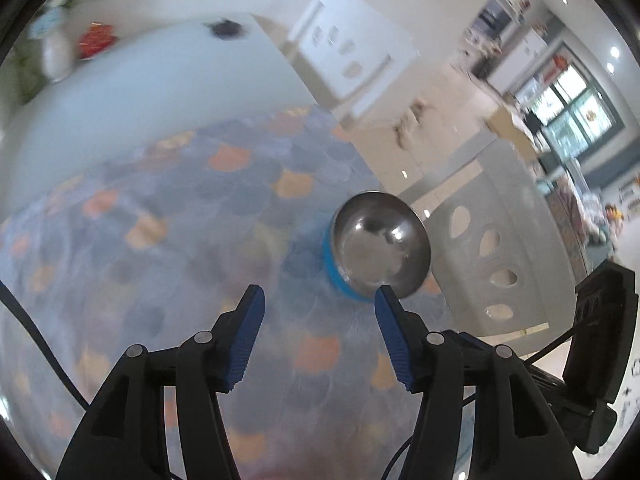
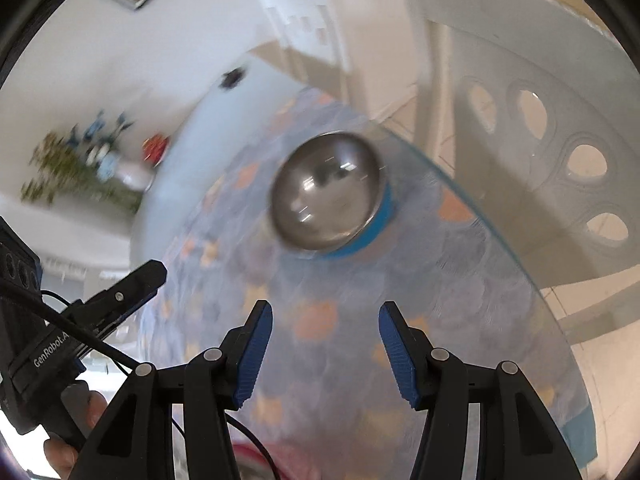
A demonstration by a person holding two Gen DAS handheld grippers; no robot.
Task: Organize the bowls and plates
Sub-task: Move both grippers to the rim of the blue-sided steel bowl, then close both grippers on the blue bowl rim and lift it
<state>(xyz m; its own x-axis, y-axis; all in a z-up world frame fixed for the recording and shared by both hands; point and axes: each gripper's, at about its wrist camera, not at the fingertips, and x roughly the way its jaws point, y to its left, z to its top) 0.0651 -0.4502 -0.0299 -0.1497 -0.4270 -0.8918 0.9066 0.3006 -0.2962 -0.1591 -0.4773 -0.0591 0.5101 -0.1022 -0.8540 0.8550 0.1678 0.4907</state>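
A shiny steel bowl (image 1: 380,242) sits in a blue dish (image 1: 334,270) near the table's right edge; both show in the right wrist view as bowl (image 2: 324,192) and blue dish (image 2: 378,222). My left gripper (image 1: 318,300) is open and empty, its right fingertip just short of the bowl's near rim. My right gripper (image 2: 326,312) is open and empty, hovering above the cloth some way short of the bowl. The left gripper's body (image 2: 120,292) shows at the right view's left side.
A patterned blue and orange tablecloth (image 1: 180,220) covers the round glass table. White chairs (image 1: 500,264) stand beside the right edge. A vase of flowers (image 1: 56,52), a red item (image 1: 96,40) and a small dark object (image 1: 226,28) stand at the far side.
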